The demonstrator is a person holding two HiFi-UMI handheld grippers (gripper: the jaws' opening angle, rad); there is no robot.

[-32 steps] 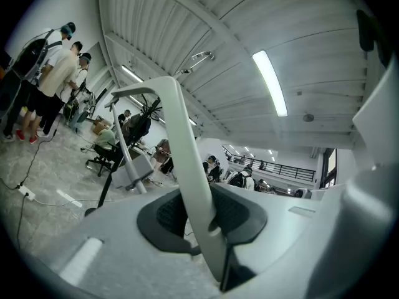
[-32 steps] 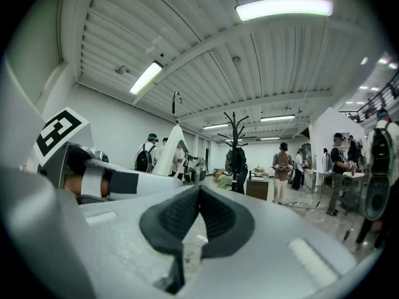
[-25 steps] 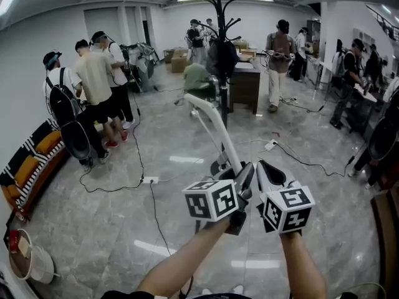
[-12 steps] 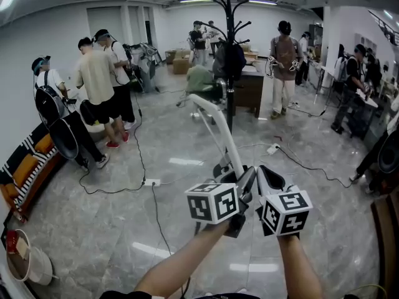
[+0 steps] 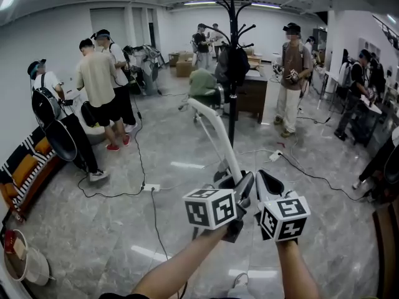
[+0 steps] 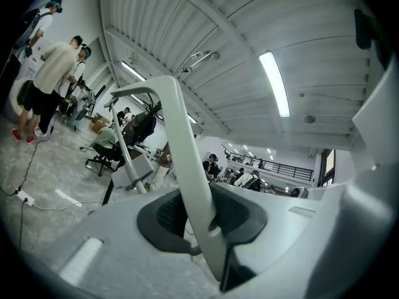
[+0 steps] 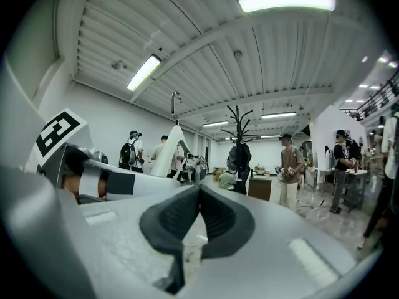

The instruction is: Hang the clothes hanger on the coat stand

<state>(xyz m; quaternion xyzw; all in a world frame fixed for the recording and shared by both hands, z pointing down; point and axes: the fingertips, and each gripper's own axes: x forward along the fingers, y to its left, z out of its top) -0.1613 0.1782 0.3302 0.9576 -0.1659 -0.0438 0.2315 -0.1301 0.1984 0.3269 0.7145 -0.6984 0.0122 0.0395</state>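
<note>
A white clothes hanger (image 5: 215, 129) slants up and to the left from my left gripper (image 5: 244, 180), which is shut on its lower end. In the left gripper view the hanger's arm (image 6: 181, 148) passes between the pads of that gripper (image 6: 209, 223). My right gripper (image 5: 265, 178) is level just right of the left one, shut with nothing in it; its pads meet at the tips (image 7: 199, 195). The black coat stand (image 5: 232, 55) rises straight ahead across the floor with a dark bag hung on it. It also shows in the right gripper view (image 7: 239, 136), to the right of the hanger (image 7: 167, 151).
Several people stand at the left (image 5: 100, 80) and a person in a brown shirt (image 5: 292, 73) to the right of the stand. A dark desk (image 5: 252, 95) and a chair (image 5: 202, 83) flank the stand's base. Cables (image 5: 146, 185) run over the grey floor. A striped sofa (image 5: 28, 167) lines the left wall.
Both grippers and the hanger have moved forward toward the coat stand, which now looks nearer and further right. The person in the brown shirt has stepped closer.
</note>
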